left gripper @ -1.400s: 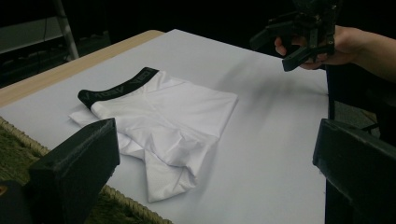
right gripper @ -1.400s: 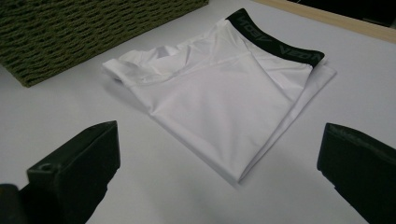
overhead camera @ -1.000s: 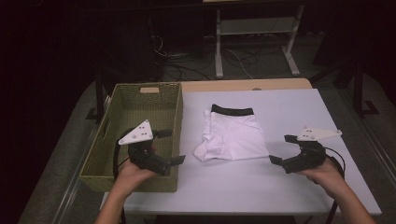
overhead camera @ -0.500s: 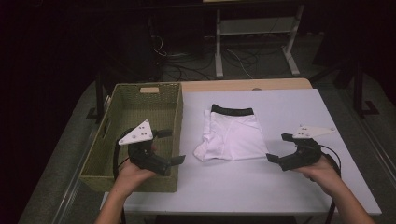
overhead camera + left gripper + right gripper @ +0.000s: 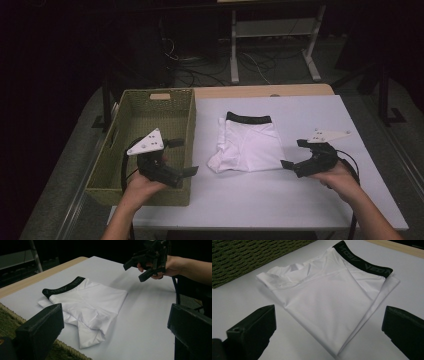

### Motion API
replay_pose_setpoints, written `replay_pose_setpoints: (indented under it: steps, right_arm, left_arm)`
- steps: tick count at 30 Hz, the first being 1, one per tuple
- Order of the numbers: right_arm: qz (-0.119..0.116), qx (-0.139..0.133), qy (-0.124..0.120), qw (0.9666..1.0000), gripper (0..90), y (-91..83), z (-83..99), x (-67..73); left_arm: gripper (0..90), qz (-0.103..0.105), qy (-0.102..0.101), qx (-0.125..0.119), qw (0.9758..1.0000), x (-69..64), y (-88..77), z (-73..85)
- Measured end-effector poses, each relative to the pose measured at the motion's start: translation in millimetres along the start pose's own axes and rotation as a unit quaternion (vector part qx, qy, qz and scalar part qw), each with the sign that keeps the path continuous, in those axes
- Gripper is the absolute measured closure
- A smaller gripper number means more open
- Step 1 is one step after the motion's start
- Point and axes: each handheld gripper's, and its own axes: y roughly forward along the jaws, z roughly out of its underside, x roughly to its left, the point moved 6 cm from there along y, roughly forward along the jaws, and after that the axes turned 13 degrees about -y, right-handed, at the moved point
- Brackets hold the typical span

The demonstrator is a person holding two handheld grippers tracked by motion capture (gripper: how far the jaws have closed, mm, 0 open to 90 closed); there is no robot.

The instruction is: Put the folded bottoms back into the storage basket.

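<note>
White folded underwear (image 5: pixel 248 145) lies on the bench (image 5: pixel 310 200) beside a woven basket (image 5: pixel 150 112); left gripper (image 5: pixel 183 157) and right gripper (image 5: pixel 293 153) flank it, jaws apart.

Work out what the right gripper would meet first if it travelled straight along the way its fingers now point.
Most likely the folded white underwear: the right gripper points at its near edge, fingers open, though height above the table is unclear.

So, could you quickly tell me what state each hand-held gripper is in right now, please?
Left hand-held gripper: open, holding nothing, over the basket.
Right hand-held gripper: open, holding nothing, beside the folded underwear.
</note>
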Motion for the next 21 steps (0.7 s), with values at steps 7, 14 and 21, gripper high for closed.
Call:
replay_pose_setpoints:
  steps: [7,14,21]
  right_arm:
    - [0.001,0.001,0.001,1.0000,0.0,6.1,-2.0,-4.8]
    - [0.004,0.001,0.000,1.0000,0.0,14.2,-3.3,-9.2]
    - [0.003,0.013,-0.006,0.9999,0.2,23.3,1.4,-7.4]
  left_arm:
    - [0.5,0.000,0.000,0.000,1.0000,0.0,0.0,0.0]
    - [0.5,0.000,0.000,0.000,1.0000,0.0,-0.1,0.0]
    - [0.5,-0.001,0.003,0.000,1.0000,-0.3,-0.2,0.1]
